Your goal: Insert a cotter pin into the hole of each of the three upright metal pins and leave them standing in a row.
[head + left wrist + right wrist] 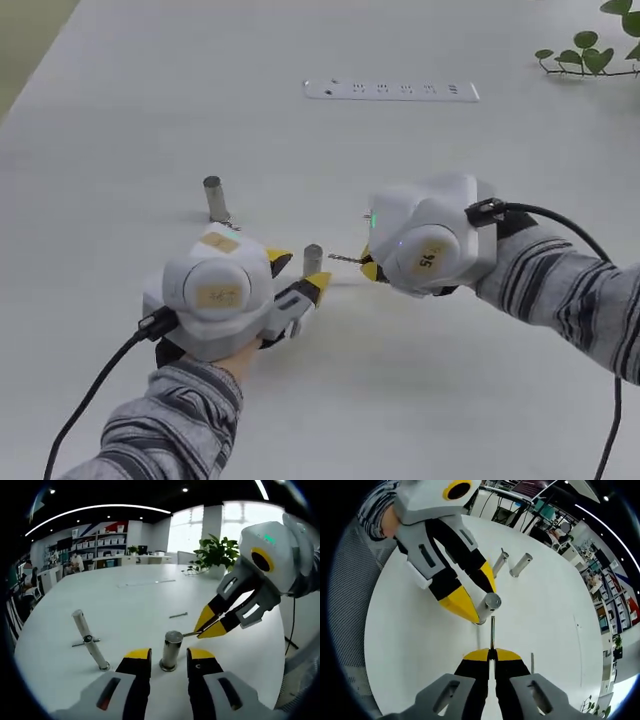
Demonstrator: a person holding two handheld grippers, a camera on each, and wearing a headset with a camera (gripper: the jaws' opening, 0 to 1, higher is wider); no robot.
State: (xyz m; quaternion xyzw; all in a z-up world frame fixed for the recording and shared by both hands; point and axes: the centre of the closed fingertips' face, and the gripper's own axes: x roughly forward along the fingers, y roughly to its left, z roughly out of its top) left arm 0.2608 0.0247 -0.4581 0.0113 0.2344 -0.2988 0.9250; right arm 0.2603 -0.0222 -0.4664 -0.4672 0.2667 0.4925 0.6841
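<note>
1. In the head view the left gripper's [299, 271] body covers the lower part of the metal pin [312, 258].
2. There, the right gripper's [368, 264] fingers lie mostly behind its own housing.
3. The cotter pin [190, 633] is too thin to tell whether its tip has entered the pin's hole.
4. In the right gripper view a yellow finger hides the pin's foot.
5. The far-right plant [590, 52] is cut off by the picture's edge.

Cotter pin [492, 630] lies level, apparently touching upright metal pin [488, 608].
</note>
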